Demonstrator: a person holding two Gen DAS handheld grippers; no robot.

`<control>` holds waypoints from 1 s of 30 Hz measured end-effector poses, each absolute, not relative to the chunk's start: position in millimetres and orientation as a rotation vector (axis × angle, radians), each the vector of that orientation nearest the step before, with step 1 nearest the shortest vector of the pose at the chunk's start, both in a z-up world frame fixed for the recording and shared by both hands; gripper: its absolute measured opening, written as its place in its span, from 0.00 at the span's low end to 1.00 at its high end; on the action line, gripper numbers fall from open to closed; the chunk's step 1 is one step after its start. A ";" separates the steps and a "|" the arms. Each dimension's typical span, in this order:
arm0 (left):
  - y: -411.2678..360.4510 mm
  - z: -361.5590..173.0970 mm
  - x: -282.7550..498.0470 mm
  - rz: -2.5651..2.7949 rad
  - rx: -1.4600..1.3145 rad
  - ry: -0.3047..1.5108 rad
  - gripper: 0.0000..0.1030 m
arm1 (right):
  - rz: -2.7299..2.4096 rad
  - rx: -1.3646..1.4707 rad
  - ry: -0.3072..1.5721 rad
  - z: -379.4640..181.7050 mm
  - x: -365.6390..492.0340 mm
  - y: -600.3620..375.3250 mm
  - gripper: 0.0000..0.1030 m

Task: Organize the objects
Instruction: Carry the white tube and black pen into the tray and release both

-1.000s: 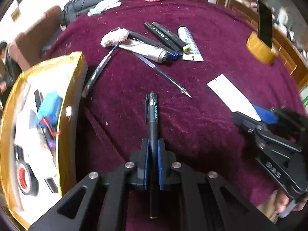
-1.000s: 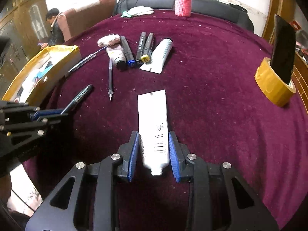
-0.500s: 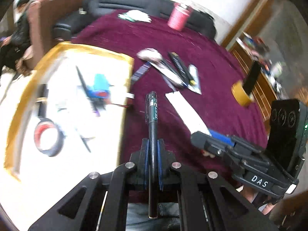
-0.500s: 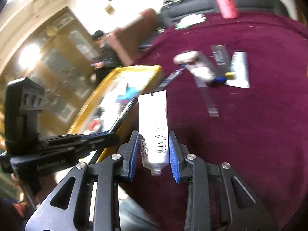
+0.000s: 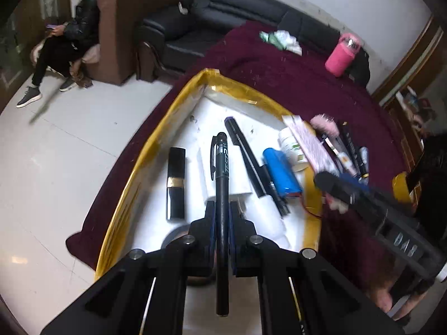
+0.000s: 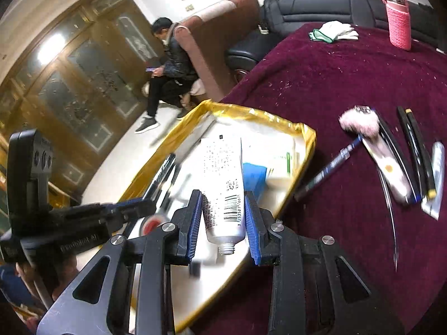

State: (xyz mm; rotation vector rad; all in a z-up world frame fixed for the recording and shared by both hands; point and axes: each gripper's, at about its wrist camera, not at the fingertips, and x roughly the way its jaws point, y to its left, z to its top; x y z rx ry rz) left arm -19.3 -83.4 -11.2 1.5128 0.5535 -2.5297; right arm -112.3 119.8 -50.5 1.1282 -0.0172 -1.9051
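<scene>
Gold-rimmed tray sits at the desk's edge, both grippers poised above it to drop items in. Left gripper has its jaws clamped on a black pen; right gripper grips a white tube. Blur smears the markers remaining on the maroon cloth.

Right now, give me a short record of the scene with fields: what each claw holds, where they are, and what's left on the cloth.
left claw: shut on the black pen
right claw: shut on the white tube
position: both over the gold-rimmed tray
in tray: blue battery pack, black case, black marker
left on maroon cloth: blue pen, pink puff, markers
far edge: pink bottle
</scene>
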 end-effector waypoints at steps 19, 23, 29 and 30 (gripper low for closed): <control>-98.4 -18.8 -69.2 -2.544 1.608 0.436 0.06 | -2.031 1.205 0.103 -73.9 -156.8 67.0 0.29; -103.6 -18.2 -72.6 -2.549 1.594 0.449 0.06 | -1.984 1.197 0.059 -74.2 -155.9 70.7 0.30; -105.0 -16.5 -89.3 -2.527 1.608 0.442 0.06 | -1.961 1.149 -0.041 -64.4 -144.1 97.1 0.37; -104.1 -18.5 -93.9 -2.521 1.621 0.435 0.06 | -1.963 1.142 -0.048 -62.2 -142.5 101.4 0.44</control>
